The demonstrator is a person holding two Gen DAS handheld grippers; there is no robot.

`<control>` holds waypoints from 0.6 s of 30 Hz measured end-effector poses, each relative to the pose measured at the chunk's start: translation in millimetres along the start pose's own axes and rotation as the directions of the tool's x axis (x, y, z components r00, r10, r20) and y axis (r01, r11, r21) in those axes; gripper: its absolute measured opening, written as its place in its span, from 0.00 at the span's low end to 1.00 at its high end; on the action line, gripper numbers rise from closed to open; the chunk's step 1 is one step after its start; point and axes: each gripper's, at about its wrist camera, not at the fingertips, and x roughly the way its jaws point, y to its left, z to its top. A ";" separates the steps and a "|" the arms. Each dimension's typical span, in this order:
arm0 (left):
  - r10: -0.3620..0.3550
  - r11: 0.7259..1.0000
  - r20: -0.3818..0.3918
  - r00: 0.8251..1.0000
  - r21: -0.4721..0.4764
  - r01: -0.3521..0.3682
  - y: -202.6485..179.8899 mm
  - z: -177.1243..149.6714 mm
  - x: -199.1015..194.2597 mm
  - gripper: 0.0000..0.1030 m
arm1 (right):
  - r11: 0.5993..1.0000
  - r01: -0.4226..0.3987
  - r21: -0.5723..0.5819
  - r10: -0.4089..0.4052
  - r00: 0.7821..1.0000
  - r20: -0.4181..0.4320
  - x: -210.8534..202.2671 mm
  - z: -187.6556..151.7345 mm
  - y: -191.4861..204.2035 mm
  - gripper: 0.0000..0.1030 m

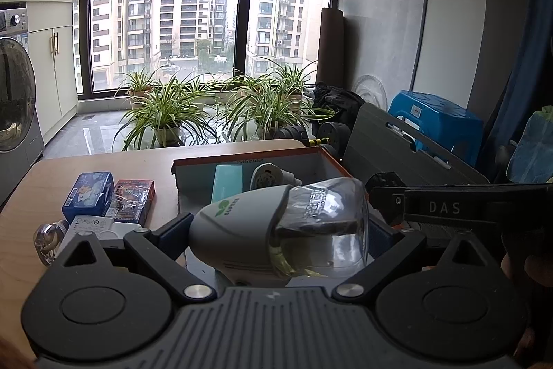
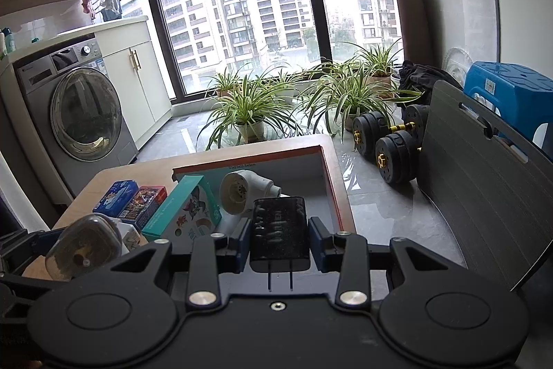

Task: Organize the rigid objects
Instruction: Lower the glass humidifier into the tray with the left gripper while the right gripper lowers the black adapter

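My left gripper (image 1: 281,232) is shut on a white device with a clear liquid bottle (image 1: 283,230), held above the near edge of an open orange-rimmed box (image 1: 242,159). The same device shows at the left of the right wrist view (image 2: 84,253). My right gripper (image 2: 279,239) is shut on a black plug adapter (image 2: 279,232), prongs toward the camera, over the box (image 2: 325,182). Inside the box lie a teal carton (image 2: 183,215) and a white round gadget (image 2: 242,191). The right gripper's body (image 1: 446,208) reaches in from the right of the left wrist view.
On the wooden table (image 1: 86,168) left of the box lie a blue tin (image 1: 90,192), a red card box (image 1: 133,199), a white charger (image 1: 93,225) and a clear bulb-like item (image 1: 46,239). Potted plants (image 2: 249,113), dumbbells (image 2: 390,140), a folded grey board (image 2: 484,182) and a washing machine (image 2: 76,113) stand around.
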 end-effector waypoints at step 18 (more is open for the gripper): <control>0.004 1.000 -0.017 1.000 0.009 -0.004 -1.1 -0.9 5.6 0.98 | 1.000 -0.012 0.008 0.012 1.000 -0.009 14.6 2.4 5.9 0.43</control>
